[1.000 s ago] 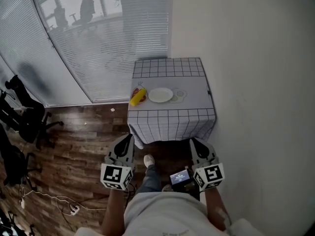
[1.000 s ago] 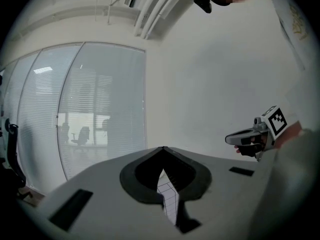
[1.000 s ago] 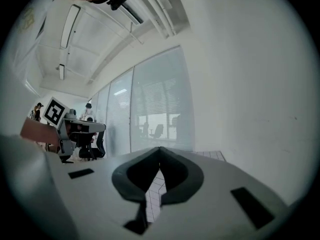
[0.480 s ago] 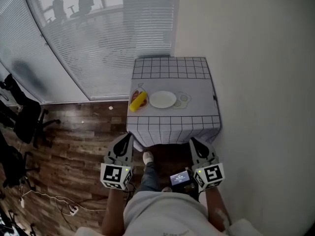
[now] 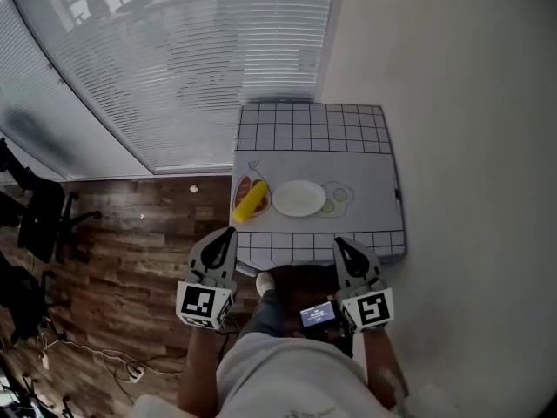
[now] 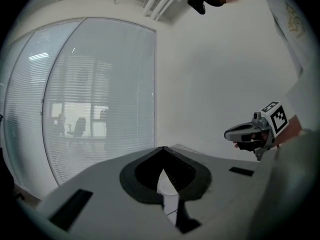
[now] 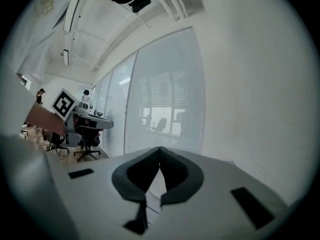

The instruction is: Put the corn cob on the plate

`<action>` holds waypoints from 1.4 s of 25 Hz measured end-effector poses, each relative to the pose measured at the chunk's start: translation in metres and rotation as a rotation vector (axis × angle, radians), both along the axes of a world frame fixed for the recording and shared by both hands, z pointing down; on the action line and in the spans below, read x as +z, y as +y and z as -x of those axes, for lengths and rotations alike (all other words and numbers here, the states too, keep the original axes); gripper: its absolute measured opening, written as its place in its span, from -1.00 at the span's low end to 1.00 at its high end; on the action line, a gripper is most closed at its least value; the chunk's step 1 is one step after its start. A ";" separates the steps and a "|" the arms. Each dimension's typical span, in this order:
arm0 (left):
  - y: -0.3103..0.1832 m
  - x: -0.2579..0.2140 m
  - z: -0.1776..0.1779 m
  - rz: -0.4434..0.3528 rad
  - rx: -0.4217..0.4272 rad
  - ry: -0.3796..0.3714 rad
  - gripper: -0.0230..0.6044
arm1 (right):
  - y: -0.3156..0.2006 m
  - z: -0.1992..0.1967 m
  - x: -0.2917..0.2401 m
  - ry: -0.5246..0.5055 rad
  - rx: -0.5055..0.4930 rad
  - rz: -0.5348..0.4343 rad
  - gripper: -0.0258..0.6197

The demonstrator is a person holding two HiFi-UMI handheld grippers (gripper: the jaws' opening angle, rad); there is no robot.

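Observation:
A yellow corn cob [image 5: 251,201] lies on a printed mat at the left of a small table [image 5: 365,198] covered with a grid-patterned cloth. To its right sits a white plate [image 5: 299,198]. My left gripper [image 5: 229,232] hovers short of the table's near edge, just below the corn, jaws shut and empty. My right gripper [image 5: 341,243] is held level beside it, also shut and empty, near the table's front right. In the left gripper view the tips [image 6: 163,148] meet, with the right gripper [image 6: 248,132] off to the side. In the right gripper view the tips [image 7: 159,148] meet too.
A white wall runs along the right of the table. Glass panels with blinds [image 5: 174,68] stand behind and to the left. Office chairs [image 5: 39,225] and cables lie on the wooden floor [image 5: 130,268] at left. My foot [image 5: 264,283] shows below the table edge.
Both grippers and I have moved toward the table; the table, corn and plate now lie closer to the gripper tips. Both grippers stay shut.

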State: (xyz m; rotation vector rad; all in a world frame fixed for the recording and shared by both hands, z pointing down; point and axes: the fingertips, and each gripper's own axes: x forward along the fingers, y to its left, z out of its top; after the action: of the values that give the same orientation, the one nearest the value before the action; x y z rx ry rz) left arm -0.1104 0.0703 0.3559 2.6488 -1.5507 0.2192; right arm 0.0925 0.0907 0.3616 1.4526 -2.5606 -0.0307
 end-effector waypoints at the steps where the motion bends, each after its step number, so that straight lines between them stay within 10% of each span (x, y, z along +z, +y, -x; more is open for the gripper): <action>1: -0.010 0.002 0.004 0.002 0.001 -0.004 -0.91 | -0.009 0.005 0.002 0.014 -0.010 0.006 -0.90; 11: -0.084 0.044 0.026 0.108 0.000 -0.038 -0.91 | -0.083 0.053 0.028 0.279 -0.094 0.017 -0.90; 35: -0.120 0.116 0.037 0.323 -0.066 -0.171 -0.91 | -0.139 0.107 0.094 0.421 -0.439 0.171 -0.90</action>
State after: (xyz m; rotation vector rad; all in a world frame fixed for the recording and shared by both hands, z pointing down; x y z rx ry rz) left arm -0.1474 -0.0497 0.4714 2.3773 -1.4959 0.6473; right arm -0.0144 -0.0479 0.4559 0.7109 -2.3993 -0.1576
